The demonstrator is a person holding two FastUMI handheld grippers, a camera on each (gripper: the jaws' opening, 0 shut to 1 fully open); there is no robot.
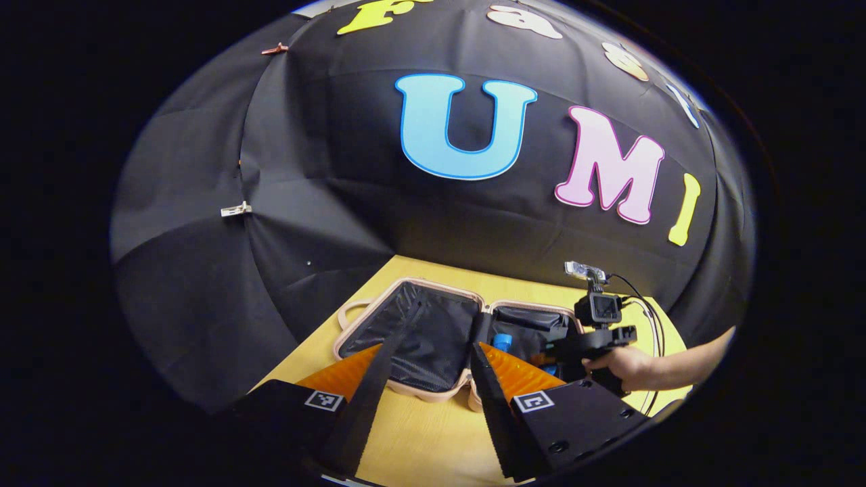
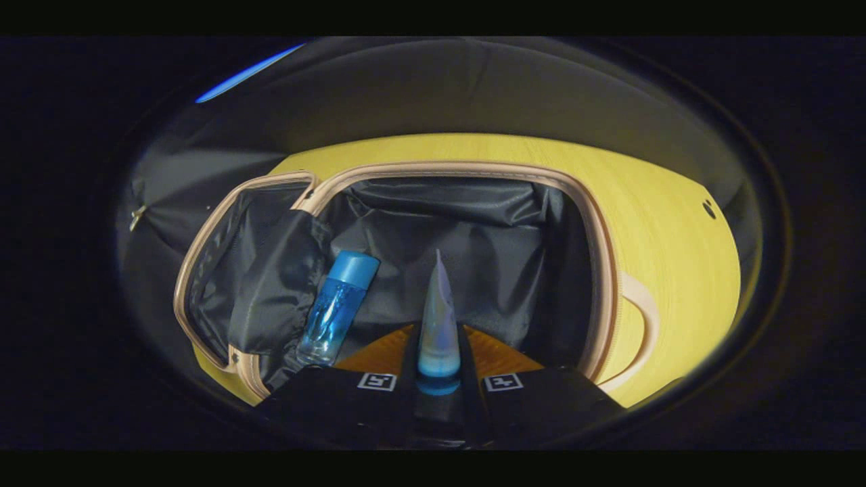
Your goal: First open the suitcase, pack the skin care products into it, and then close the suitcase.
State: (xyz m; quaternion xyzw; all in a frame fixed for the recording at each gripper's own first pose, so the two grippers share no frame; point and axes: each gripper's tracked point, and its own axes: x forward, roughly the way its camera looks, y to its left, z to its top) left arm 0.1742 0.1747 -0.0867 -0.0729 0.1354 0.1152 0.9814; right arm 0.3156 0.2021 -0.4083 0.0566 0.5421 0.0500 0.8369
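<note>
Lying open on the table, the suitcase is seen with both dark-lined halves flat. In the right gripper view, a tube is pinched between the fingers of the right gripper, over the suitcase's lining. A blue bottle lies inside, beside the fabric divider. The left gripper is held spread, nothing between its fingers, near the suitcase's front edge. The tube's cap end is perhaps blue, though blurred.
</note>
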